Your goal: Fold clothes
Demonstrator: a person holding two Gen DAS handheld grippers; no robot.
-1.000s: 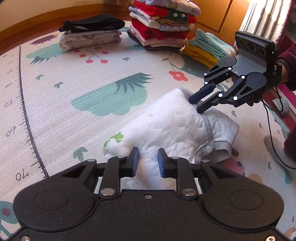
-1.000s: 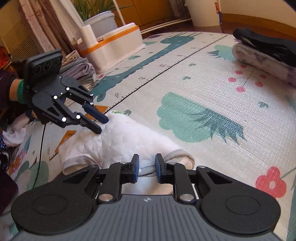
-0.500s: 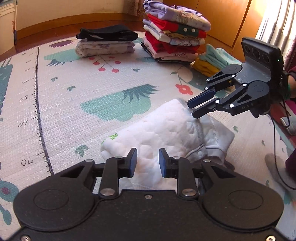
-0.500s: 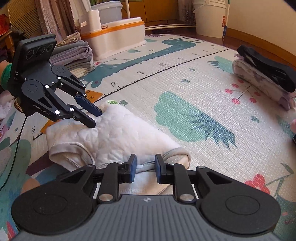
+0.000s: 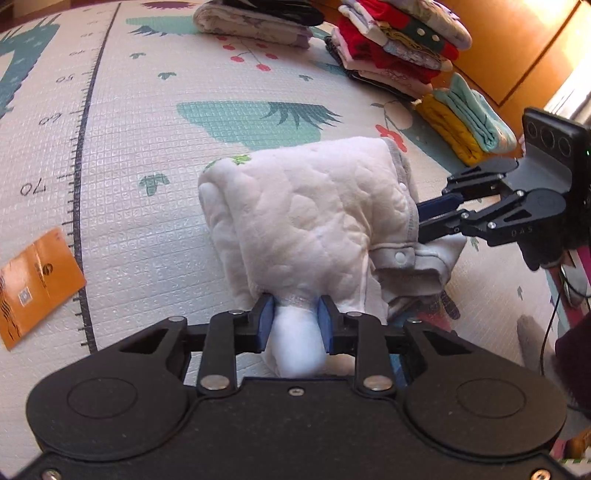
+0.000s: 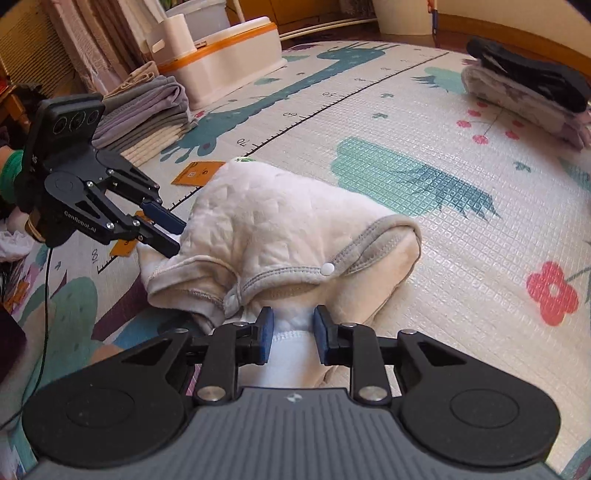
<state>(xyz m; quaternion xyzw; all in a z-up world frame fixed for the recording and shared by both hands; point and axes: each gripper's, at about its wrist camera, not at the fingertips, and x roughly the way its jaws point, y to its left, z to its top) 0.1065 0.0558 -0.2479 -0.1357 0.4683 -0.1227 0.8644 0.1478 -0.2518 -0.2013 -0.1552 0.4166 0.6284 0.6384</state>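
Observation:
A white quilted baby garment (image 5: 310, 214) with grey trim and snaps lies bunched on the play mat (image 5: 147, 122). It also shows in the right wrist view (image 6: 280, 236). My left gripper (image 5: 293, 323) is shut on a white fold at its near end. My right gripper (image 6: 292, 330) is shut on a white fold at the opposite end. Each gripper shows in the other's view, my right gripper (image 5: 424, 221) at the garment's right edge, my left gripper (image 6: 171, 234) at its left edge.
Folded clothes stand at the mat's far side: a tall mixed stack (image 5: 399, 44), a yellow and teal pile (image 5: 465, 122), a white and black pile (image 5: 258, 18). An orange packet (image 5: 33, 284) lies left. Grey folded cloths (image 6: 147, 114) and a white bin (image 6: 221, 62) sit behind.
Both grippers have dropped from above the garment to its two ends and closed on folds of it. The garment is more bunched and raised between them.

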